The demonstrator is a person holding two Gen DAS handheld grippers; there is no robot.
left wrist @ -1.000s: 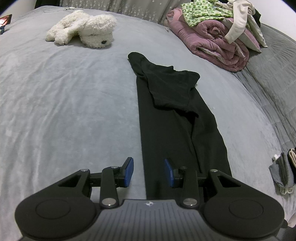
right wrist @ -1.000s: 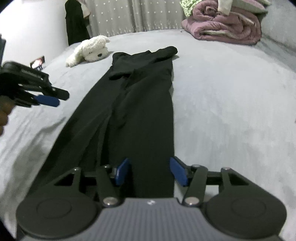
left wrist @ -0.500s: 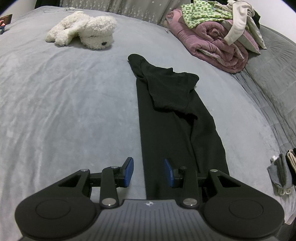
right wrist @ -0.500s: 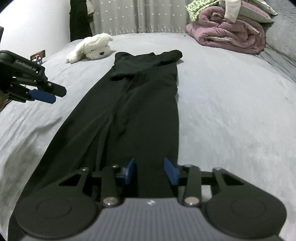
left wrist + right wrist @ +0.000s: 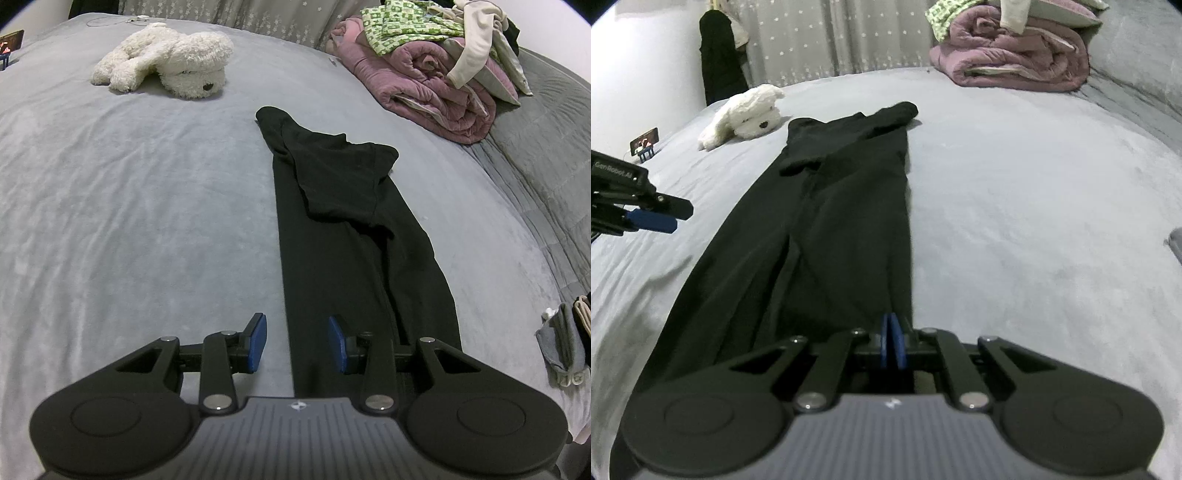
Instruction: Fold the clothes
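Right gripper [image 5: 893,341] jaws have closed on black garment [image 5: 827,221] hem.

The left tool [image 5: 297,341] is hovering with jaws parted; the right tool [image 5: 893,341] is angling downward, pads pressed together.

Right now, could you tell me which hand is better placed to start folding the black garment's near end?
Right, probably. The right gripper is shut on the garment at its near edge, while the left gripper is open, its fingers straddling the garment's left edge above the bed.
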